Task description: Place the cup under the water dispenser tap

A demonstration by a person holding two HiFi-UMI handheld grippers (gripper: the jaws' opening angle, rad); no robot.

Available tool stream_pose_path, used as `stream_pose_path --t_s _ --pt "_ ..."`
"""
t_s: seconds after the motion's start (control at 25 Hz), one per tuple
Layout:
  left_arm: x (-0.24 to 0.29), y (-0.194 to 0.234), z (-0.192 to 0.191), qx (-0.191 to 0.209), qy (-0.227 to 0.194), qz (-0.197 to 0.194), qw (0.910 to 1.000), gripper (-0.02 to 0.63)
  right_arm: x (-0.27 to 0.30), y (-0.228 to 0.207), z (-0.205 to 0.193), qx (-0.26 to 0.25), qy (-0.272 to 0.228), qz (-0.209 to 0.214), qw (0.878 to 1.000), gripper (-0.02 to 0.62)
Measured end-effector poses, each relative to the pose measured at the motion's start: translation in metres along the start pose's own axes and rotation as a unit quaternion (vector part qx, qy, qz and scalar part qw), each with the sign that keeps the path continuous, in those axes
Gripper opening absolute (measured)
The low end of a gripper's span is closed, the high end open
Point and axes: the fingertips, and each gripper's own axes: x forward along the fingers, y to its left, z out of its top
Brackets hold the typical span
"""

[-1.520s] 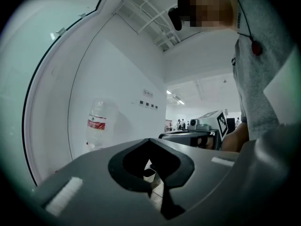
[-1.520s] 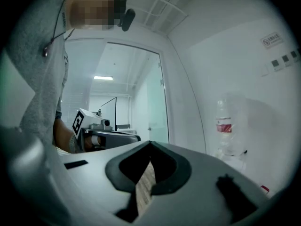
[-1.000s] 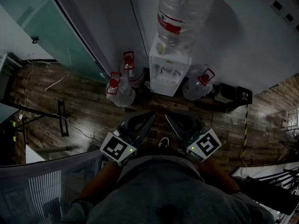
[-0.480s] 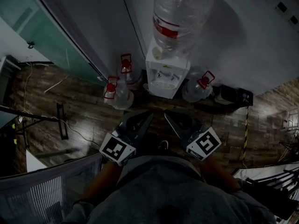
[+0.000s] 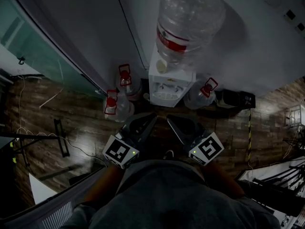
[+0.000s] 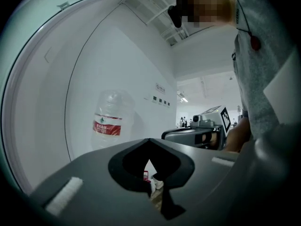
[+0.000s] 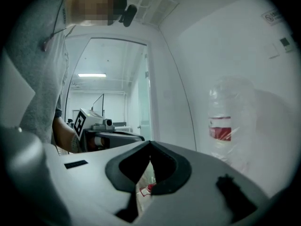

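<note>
**Closing on the dispenser: both grippers shut, nothing held**

Left gripper (image 5: 151, 119) and right gripper (image 5: 170, 120) sit side by side at lower centre of the head view. Jaws are together on both with nothing between them, and both point at the water dispenser (image 5: 169, 82) at upper centre.

Cup: my best guess is the pale round rim (image 5: 162, 66) on the dispenser's top, just left of the bottle (image 5: 190, 18) neck. It's too small to be sure. The tap recess looks empty, so the placing isn't done.

How I'd do it:
- Open one gripper before reaching in.
- Take the cup by its side wall with a light squeeze. It's probably thin-walled and will crush.
- Keep it upright and set it centred below a tap. Release only once the base sits flat.
- Keep the other gripper clear of the bottle.

Materials:
- Dispenser: white, boxy, smooth plastic.
- Bottle: clear, round, with a red label band.
- Spare bottles (image 5: 116, 106): same clear plastic with red handles, standing on the floor on either side.
- Floor (image 5: 71, 109): dark wood-look planks, slightly glossy.
</note>
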Motion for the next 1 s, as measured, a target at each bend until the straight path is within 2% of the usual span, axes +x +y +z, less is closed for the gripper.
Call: stream_pose_path --t_s 0.16,0.32,0.48,0.68,0.84,1.0 --pt "0.007 0.040 0.002 0.003 0.003 -0.026 0.9997 0.008 0.033 -0.021 -0.001 0.005 0.009 -0.027 1.000 0.009" --pt "0.017 0.079 0.013 0.021 -0.019 -0.059 0.9978 0.008 0.064 -0.041 -0.002 0.014 0.013 -0.060 0.998 0.009" --pt "0.021 0.110 0.004 -0.002 0.021 -0.083 0.9963 0.008 0.091 -0.057 -0.006 0.017 0.023 -0.096 0.995 0.009" --pt "0.033 0.149 -0.011 0.018 0.014 -0.131 0.9911 0.008 0.115 -0.084 -0.020 0.029 0.028 -0.152 0.988 0.009" --pt "0.049 0.174 -0.024 -0.004 0.025 -0.147 0.9888 0.008 0.128 -0.112 -0.039 0.026 0.035 -0.194 0.980 0.009" --pt "0.068 0.195 -0.043 -0.035 0.049 -0.135 0.9890 0.008 0.137 -0.137 -0.064 0.033 0.039 -0.219 0.974 0.009"
